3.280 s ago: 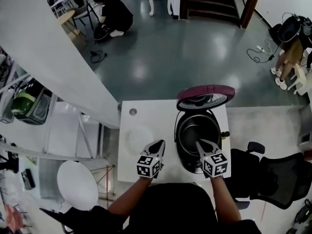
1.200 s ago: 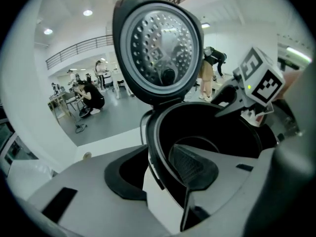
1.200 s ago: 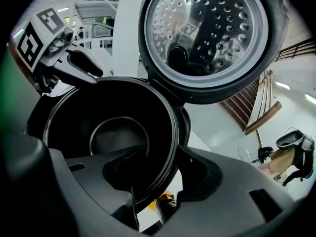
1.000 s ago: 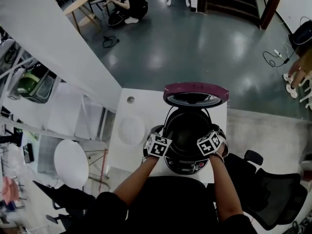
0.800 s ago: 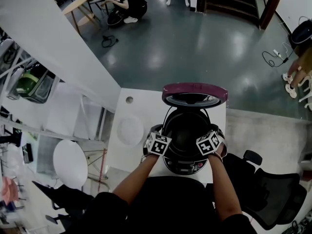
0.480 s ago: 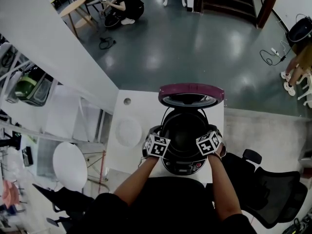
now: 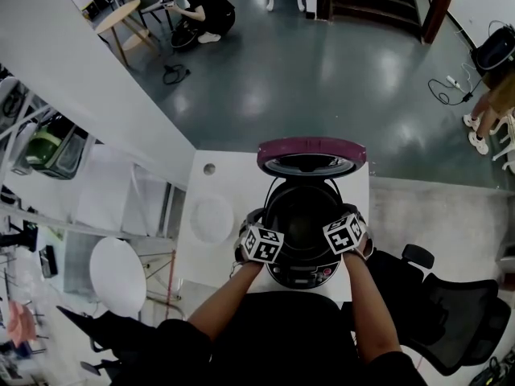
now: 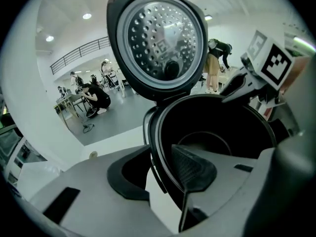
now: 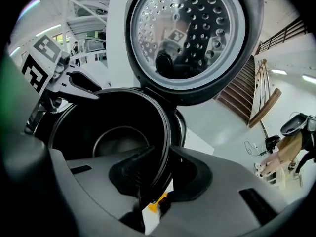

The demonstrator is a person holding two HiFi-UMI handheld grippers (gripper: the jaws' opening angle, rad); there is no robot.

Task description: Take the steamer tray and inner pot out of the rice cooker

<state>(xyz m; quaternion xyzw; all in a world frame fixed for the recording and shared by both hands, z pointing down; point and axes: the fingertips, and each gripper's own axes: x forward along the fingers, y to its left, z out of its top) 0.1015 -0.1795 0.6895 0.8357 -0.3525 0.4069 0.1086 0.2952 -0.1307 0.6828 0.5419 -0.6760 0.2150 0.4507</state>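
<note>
Progress: rice cooker [image 7: 310, 276] sits on the white table [image 7: 217, 175] w/ lid [image 7: 310, 153] fully up. No steamer tray is visible inside the cooker. A pale round disc [image 7: 212, 218] lies on the table just left of the cooker and is prob the tray already out, but it's too washed out to confirm. The inner pot [image 7: 304, 215] is not out yet; it sits seated in the cooker body, dark and empty as far as I can see. So approx half done by my read: the tray step looks finished, and the pot lift + set-down are left.

Grippers: both are on the pot rim, one each side, opposite each other.
- The left gripper [image 8: 163, 167] straddles the left rim, one jaw outside and one inside the pot. Its jaws have just been closing w/ the rim between them, and the pads look pressed on it, so it is clamped at roughly mid-width.
- The right gripper [image 9: 160, 174] does the same on the right rim. Its jaws have just been closing too, the gap is narrower, and the rim is pinched between the pads.

Both hands are low beside the cooker. The pot is gripped but shows no lift.
</note>
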